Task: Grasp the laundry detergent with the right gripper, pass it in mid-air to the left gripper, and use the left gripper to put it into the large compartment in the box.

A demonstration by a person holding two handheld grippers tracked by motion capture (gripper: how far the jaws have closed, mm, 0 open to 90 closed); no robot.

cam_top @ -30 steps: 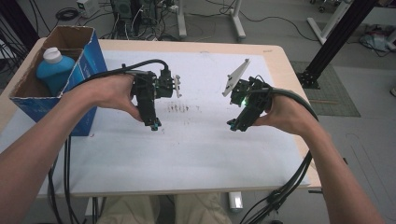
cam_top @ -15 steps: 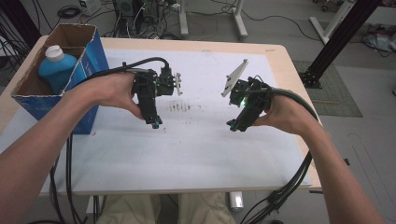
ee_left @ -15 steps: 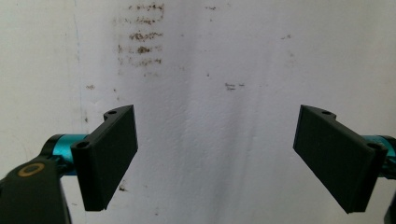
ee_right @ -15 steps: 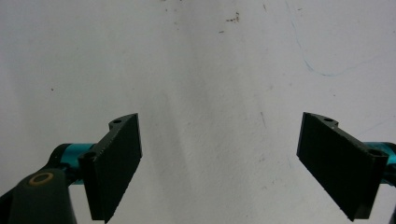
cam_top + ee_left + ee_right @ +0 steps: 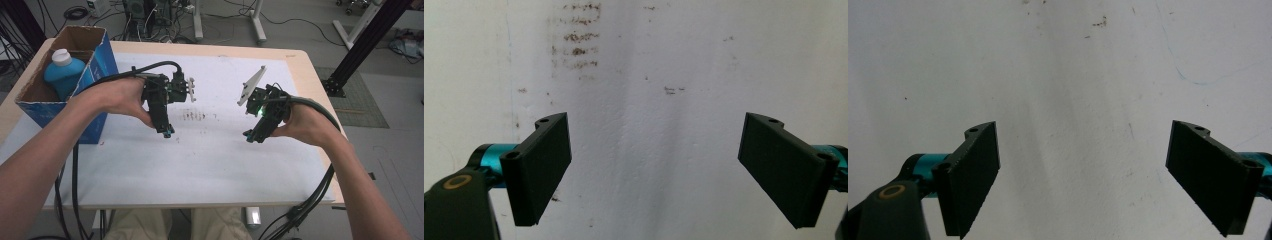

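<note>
Both claws, left claw [image 5: 168, 133] & right claw [image 5: 249, 137], unmoved; jaws apart.

Partly hidden and cut off

The box [image 5: 35, 102] wall hides the lower bottle [image 5: 64, 75] beyond the left gripper [image 5: 167, 133]; its own-view jaws run off the bottom edge.

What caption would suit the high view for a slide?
Two hand-held grippers, left gripper and right gripper, hover open over a stained white sheet beside a cardboard box.
</note>
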